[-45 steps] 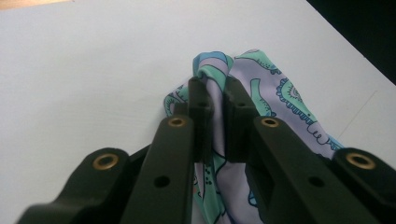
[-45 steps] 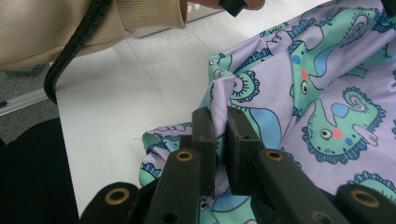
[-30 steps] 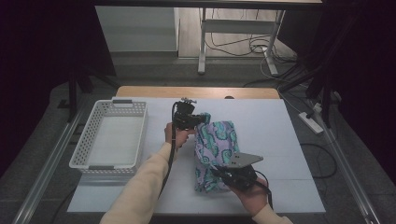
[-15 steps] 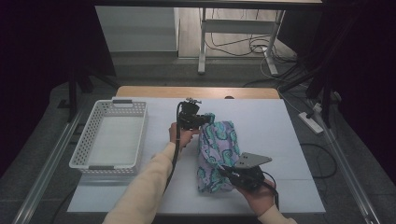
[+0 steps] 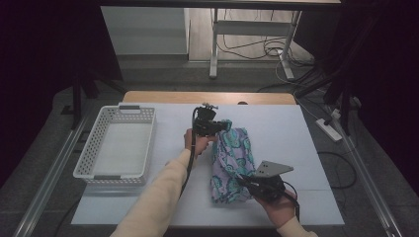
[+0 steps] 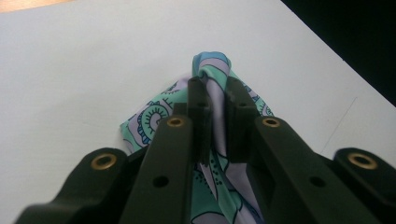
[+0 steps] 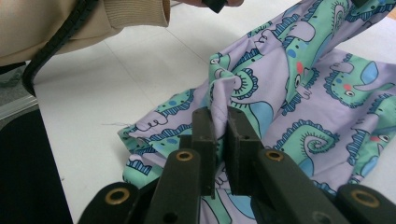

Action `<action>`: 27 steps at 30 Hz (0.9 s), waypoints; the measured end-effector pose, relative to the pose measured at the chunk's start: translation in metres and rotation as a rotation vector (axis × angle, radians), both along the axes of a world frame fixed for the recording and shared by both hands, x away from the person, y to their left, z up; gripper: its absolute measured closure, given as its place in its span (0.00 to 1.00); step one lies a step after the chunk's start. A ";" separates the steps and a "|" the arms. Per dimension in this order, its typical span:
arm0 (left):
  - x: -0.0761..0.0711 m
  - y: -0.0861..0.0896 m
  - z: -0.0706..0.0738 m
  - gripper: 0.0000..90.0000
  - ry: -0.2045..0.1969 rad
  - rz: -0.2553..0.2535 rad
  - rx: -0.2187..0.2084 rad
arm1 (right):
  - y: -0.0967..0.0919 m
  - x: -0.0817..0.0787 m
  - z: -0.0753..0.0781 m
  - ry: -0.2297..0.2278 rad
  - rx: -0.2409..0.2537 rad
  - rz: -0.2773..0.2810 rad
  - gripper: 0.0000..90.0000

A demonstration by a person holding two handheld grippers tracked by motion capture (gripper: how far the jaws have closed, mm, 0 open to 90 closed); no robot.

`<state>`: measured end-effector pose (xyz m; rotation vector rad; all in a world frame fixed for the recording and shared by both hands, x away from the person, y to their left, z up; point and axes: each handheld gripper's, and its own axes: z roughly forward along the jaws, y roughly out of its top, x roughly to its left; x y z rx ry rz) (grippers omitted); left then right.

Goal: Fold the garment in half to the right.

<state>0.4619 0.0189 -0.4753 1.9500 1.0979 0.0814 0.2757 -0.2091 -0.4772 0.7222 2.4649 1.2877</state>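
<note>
A folded cloth [image 5: 232, 158] printed in lilac and teal lies lengthwise on the white table [image 5: 296, 133], right of centre. My left gripper [image 5: 224, 127] is at its far end, shut on a raised pinch of the cloth. In the left gripper view the cloth [image 6: 152, 119] bunches up between the left gripper [image 6: 217, 91] pads. My right gripper [image 5: 242, 178] is at the near end, shut on a fold. In the right gripper view the cloth [image 7: 317, 93] puckers where the right gripper [image 7: 221, 119] clamps it.
A white mesh basket [image 5: 89, 150] stands on the left part of the table. A person's cream sleeve [image 5: 158, 197] reaches in from the bottom. The table's right edge [image 5: 323, 168] lies close to the right hand. Cables and a metal stand are on the floor beyond.
Both grippers have drifted slightly to the right, and the cloth has shifted a little with them. Both grips are unchanged.
</note>
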 end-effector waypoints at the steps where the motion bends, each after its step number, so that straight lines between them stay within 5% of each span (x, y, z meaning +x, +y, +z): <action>1: 0.000 -0.002 -0.001 0.91 0.002 0.001 -0.001 | -0.001 0.000 0.000 0.001 -0.003 -0.003 0.92; 27: 0.010 -0.023 -0.011 0.91 0.015 -0.033 0.013 | -0.017 0.003 -0.009 0.022 -0.036 -0.041 0.92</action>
